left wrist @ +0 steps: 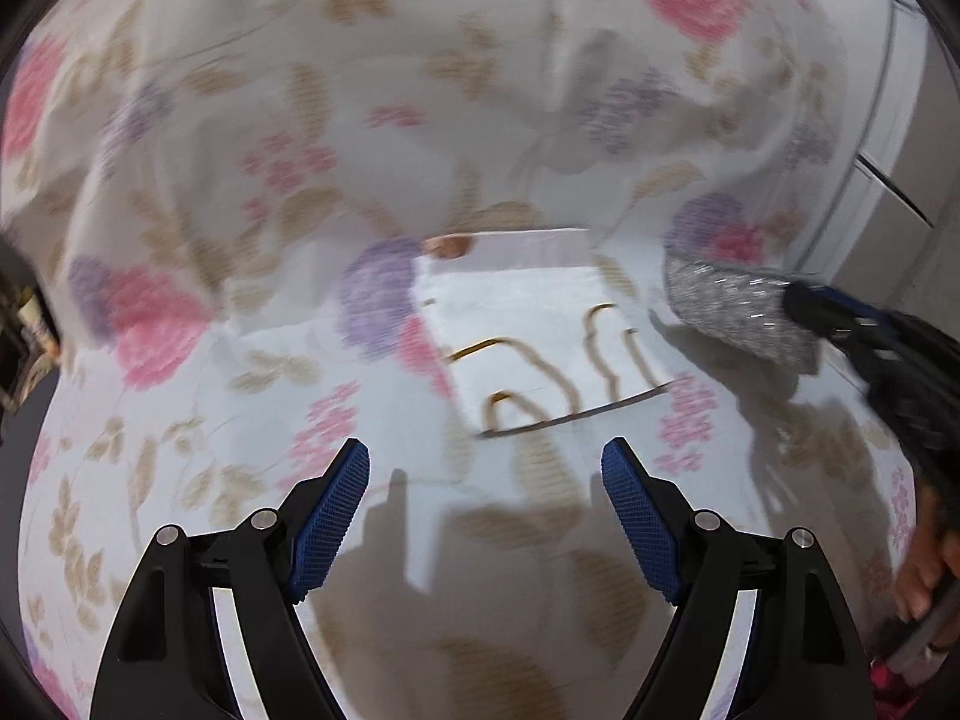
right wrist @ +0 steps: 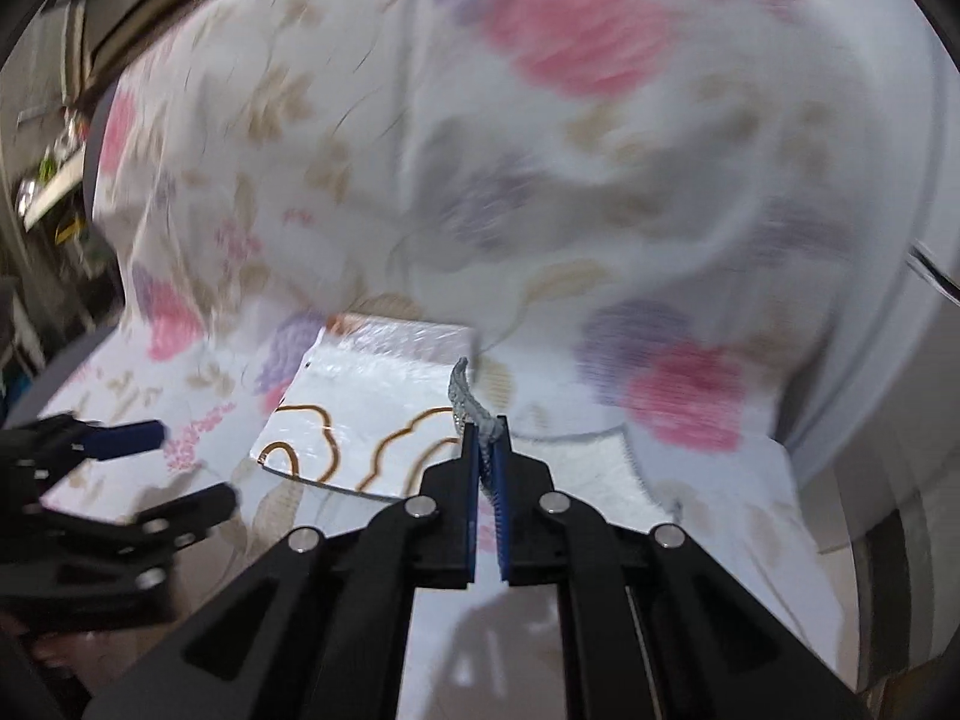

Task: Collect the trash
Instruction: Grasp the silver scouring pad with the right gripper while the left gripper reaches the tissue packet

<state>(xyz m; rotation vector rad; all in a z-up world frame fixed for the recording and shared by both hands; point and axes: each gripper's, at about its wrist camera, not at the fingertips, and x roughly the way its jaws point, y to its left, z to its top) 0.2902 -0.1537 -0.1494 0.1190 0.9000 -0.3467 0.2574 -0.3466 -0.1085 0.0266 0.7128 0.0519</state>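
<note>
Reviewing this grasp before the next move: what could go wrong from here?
1. The right tool pinches the silvery glittery wrapper only by its edge; it might slip out when moved.
2. The white plastic packet with brown swirls lies flat on the floral bedsheet; the open left tool could catch sheet along with it.
3. Both views are motion-blurred, so aim may be off.

We see bright, even light; the floral sheet [left wrist: 288, 192] is smeared by motion blur, edges bend from fisheye, soft shadows fall below

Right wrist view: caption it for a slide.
Right gripper shut on silver wrapper, white packet lying on floral sheet.
</note>
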